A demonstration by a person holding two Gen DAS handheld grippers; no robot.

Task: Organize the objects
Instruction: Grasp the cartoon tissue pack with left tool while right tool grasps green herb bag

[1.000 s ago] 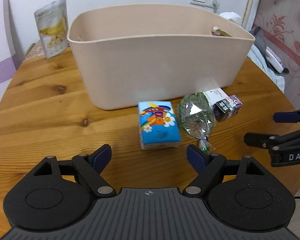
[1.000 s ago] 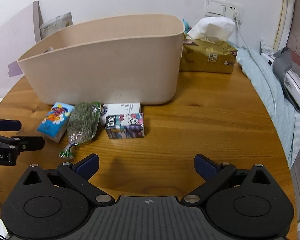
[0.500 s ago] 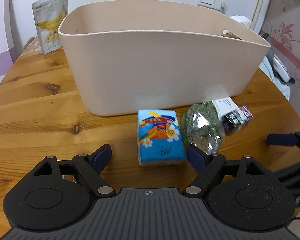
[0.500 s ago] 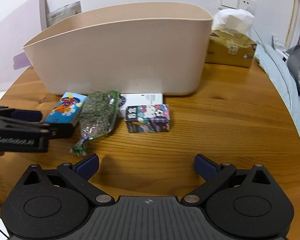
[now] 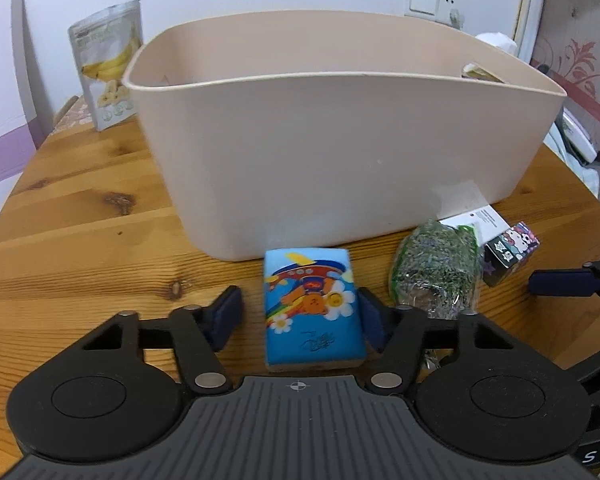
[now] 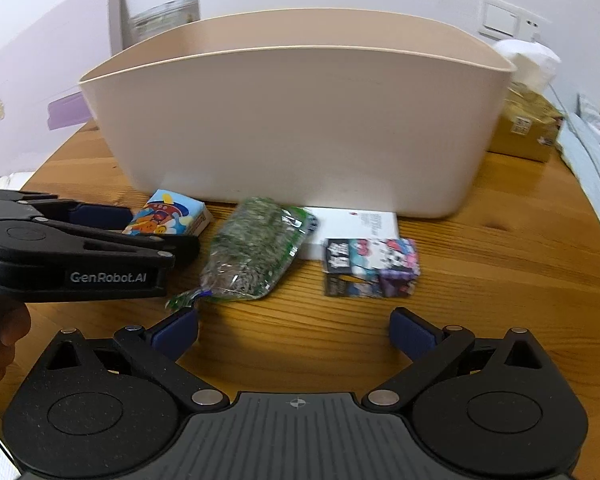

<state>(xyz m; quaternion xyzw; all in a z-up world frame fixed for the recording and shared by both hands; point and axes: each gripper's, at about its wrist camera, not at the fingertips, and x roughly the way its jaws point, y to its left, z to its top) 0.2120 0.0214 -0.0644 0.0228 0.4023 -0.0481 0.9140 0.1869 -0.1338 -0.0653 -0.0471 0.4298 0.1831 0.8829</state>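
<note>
Four small items lie in a row on the round wooden table against the near wall of the beige tub, none visibly packed yet: white box, herb bag, cartoon carton, blue tissue pack. The left gripper has just been closing around the tissue pack, its right pad touching and its left pad apart, so nothing is grasped, while the right gripper hangs spread wide and empty near the table's front edge.

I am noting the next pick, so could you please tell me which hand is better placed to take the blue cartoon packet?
Left: its tongs have just been closing around the blue cartoon packet; the right tongs stand open over bare table.
</note>
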